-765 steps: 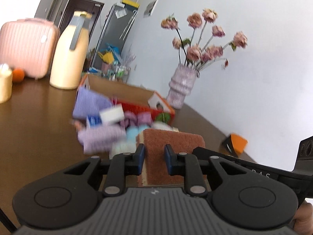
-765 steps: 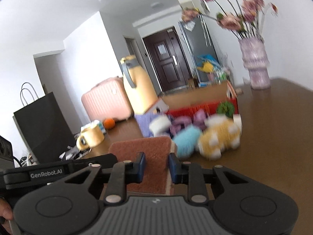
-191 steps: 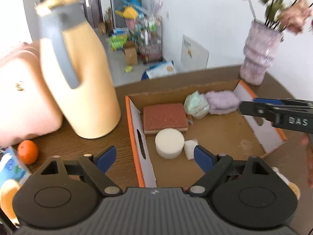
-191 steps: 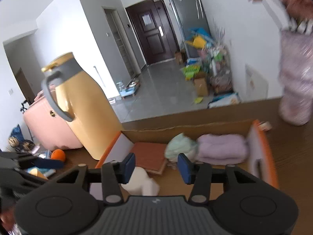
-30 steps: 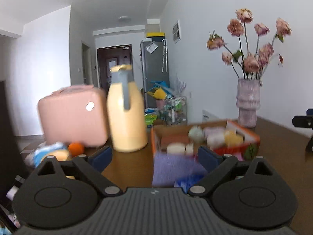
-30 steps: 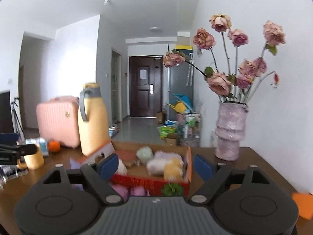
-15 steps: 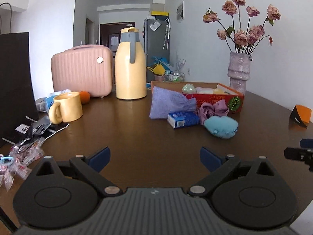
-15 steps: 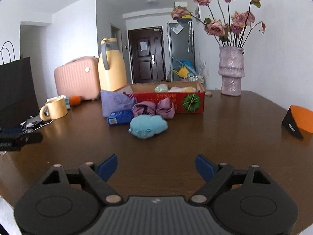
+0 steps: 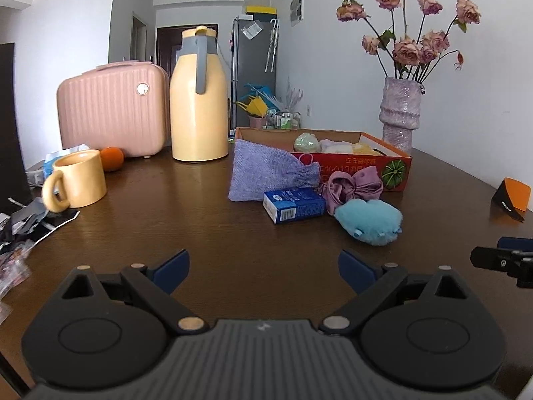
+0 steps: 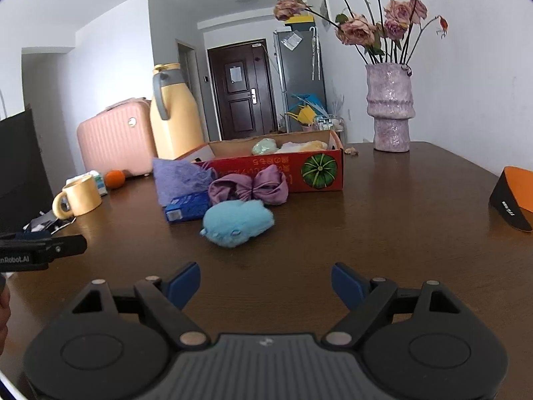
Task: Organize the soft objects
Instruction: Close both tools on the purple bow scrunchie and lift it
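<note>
My left gripper has its blue pads spread wide with nothing but bare tabletop between them, and my right gripper is the same: jaws well apart, holding nothing. Both hover low over the brown table, short of the things I am after.

I'll place everything from the red cardboard box. Nearest to me, in front of the box, lies the blue plush toy, clear of the box wall. Behind it, touching or nearly touching the box front, sits the purple satin bow. To the left of the bow lies a small blue tissue pack, and behind that a lavender cloth pouch leans against the box's near left corner. Inside the box I can already see a pale green ball and some cream and yellow soft pieces.

The plush looks light and squashy; I judge it will give under the pads instead of slipping, so I would close across its rounded middle, not on an edge tuft. The bow looks slick and floppy; its gathered centre knot seems the firmest hold.
</note>
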Demonstrator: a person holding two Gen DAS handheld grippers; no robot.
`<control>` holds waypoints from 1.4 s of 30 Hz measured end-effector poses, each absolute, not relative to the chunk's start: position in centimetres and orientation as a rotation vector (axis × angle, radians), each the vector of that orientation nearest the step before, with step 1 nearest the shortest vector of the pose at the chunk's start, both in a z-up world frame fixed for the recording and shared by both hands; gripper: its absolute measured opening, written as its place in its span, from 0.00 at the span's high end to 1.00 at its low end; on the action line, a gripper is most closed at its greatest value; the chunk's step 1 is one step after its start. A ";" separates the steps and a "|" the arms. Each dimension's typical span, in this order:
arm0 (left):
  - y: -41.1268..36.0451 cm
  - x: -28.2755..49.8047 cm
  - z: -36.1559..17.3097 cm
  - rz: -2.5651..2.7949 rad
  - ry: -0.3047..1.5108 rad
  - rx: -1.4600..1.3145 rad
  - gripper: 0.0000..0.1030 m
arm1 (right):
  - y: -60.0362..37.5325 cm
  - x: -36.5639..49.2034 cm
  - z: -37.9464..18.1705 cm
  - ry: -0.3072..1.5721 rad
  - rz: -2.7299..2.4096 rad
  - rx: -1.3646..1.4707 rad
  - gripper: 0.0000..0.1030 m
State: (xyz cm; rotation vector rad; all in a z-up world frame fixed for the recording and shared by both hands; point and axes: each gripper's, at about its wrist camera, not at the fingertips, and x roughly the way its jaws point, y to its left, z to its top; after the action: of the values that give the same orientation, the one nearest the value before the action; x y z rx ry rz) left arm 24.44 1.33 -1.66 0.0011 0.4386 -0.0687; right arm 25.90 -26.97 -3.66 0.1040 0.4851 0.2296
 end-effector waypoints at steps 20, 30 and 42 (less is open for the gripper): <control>-6.1 46.4 -2.0 -0.346 0.649 0.010 0.94 | -25.7 49.2 -4.0 0.589 0.305 0.264 0.75; -6.6 46.8 -3.2 -0.392 0.625 -0.006 0.97 | -25.5 48.5 -4.4 0.564 0.320 0.260 0.90; -4.8 34.6 3.9 -0.427 0.416 -0.021 0.97 | -24.4 32.8 1.7 0.364 0.368 0.193 0.90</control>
State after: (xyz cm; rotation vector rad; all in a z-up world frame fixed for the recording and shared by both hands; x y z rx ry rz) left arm 34.60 -4.85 3.89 -0.0210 0.4158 -0.4267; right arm 32.84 -24.38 1.67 0.1932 0.3644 0.3681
